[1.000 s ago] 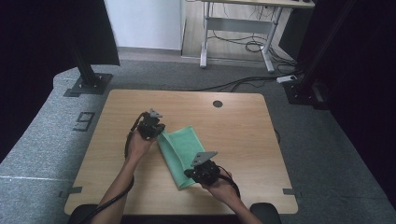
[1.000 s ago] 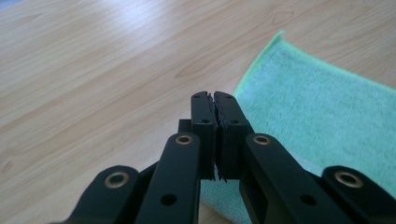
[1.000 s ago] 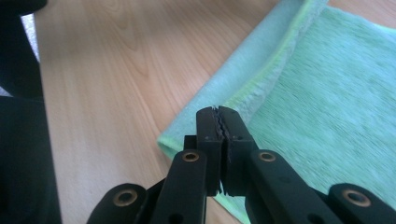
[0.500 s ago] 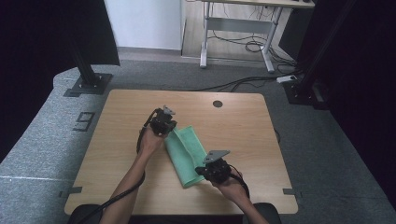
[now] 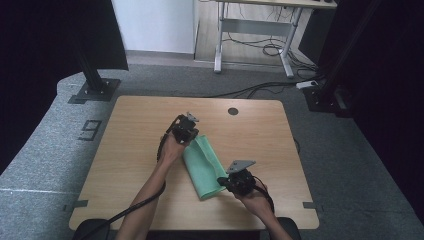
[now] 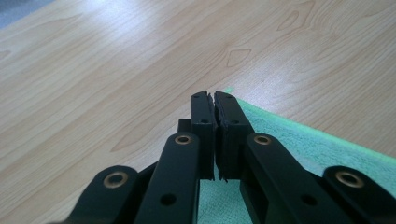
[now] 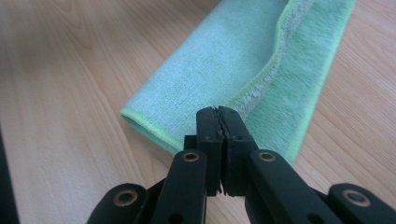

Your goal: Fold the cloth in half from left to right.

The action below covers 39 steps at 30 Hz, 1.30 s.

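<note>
On wooden table [image 5: 130, 150], folded green cloth [image 5: 202, 165] lying diagonally, both grippers' jaws pressed together.

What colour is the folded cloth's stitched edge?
Brighter lime green on the mint-green folded cloth, clearest in the right gripper view.

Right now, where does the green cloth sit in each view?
High view: cloth at table centre, between the two tongs.
Left gripper view: lower right, beside and under the shut jaws.
Right gripper view: upper centre, folded, ahead of the jaws.
Shared landmark: the wooden table.
</note>
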{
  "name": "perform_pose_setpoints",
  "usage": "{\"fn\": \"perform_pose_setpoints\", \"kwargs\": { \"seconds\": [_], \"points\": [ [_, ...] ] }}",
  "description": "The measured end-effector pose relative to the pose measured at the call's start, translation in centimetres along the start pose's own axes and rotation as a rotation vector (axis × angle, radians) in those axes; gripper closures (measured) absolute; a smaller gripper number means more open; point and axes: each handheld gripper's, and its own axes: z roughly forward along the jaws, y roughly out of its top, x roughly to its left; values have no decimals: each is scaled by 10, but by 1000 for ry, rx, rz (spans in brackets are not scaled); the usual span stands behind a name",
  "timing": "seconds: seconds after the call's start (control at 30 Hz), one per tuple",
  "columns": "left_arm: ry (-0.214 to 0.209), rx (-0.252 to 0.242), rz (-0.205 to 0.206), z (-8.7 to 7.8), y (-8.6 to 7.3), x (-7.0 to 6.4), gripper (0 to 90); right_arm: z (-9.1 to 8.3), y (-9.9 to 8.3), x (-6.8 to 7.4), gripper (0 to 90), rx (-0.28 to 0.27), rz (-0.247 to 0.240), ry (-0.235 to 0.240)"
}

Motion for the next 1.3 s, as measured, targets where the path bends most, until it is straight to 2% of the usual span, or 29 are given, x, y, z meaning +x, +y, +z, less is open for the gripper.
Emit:
{"fn": "perform_pose_setpoints", "kwargs": {
  "seconds": [0.5,0.6,0.67,0.8,0.83,0.9,1.0,1.1,1.3],
  "points": [
    [6,17,-1,27,2,-7,833,6,-14,-16,871,46,33,-29],
    [23,4,5,28,2,-8,741,6,-16,-18,870,51,39,-33],
    [64,-4,7,27,3,-8,611,6,-17,-20,860,52,48,-34],
    [101,-20,14,22,5,-5,404,2,-18,-24,776,38,60,-53],
    [101,-25,10,19,5,-4,376,0,-18,-25,745,31,65,-60],
    [108,-48,-2,14,6,-3,328,-3,-17,-27,698,14,71,-75],
    [85,-68,-10,6,6,-1,268,-8,-16,-32,630,-8,81,-97],
    [109,-63,3,1,5,-1,222,-9,-15,-36,580,-22,92,-110],
    [68,-56,-16,-7,-6,-1,187,-3,-14,-39,495,-6,74,-115]
  ]
}}
